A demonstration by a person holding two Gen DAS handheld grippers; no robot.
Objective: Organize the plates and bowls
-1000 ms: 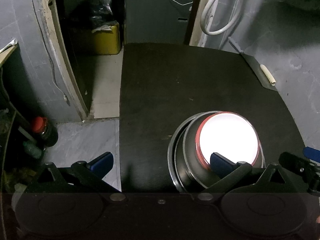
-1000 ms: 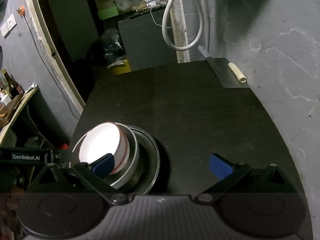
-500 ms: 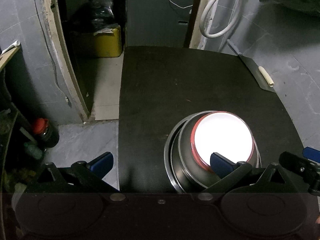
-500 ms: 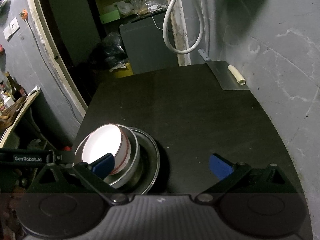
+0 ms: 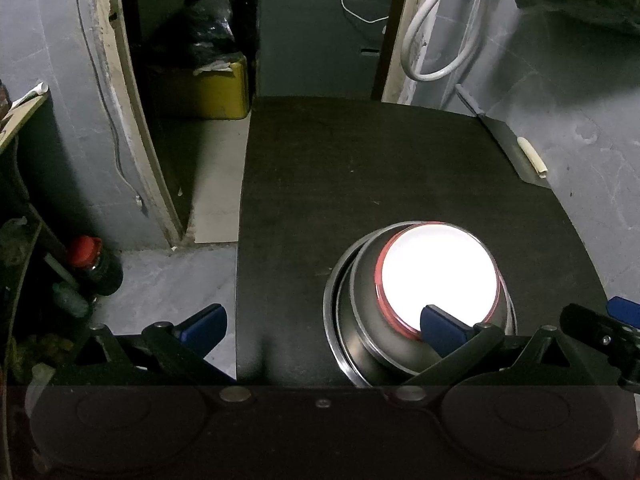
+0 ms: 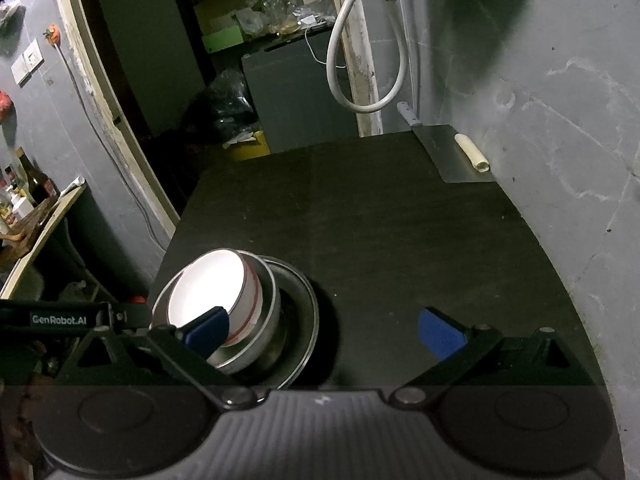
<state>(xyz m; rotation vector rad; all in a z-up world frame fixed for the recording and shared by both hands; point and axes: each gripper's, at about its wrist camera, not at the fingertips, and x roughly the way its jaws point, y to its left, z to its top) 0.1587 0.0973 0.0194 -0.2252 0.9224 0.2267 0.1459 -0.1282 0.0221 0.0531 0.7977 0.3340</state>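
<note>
1. A dark table (image 5: 360, 184) filled the centre of both wrist views, with a grey wall along the right of the frame.
2. In the lower right of the left wrist view, a white bowl with a red rim (image 5: 438, 276) sat nested inside a steel bowl (image 5: 368, 320), which rested in a shallow steel plate (image 5: 332, 304) on the table.
3. In the right wrist view the same stack lay in the lower left: white bowl (image 6: 208, 288), steel bowl (image 6: 256, 344), plate (image 6: 308, 312).
4. The left gripper (image 5: 322, 326) had its blue-padded fingers spread wide, gripping nothing; its right pad overlapped the white bowl's near edge in the picture.
5. The right gripper (image 6: 322, 328) was likewise spread wide and empty, its left pad overlapping the stack in the picture.
6. A flat metal sheet (image 6: 452, 156) with a pale rolled object (image 6: 472, 152) lay at the table's far right corner.
7. A white hose (image 5: 444, 28) looped against the wall at the upper right.
</note>
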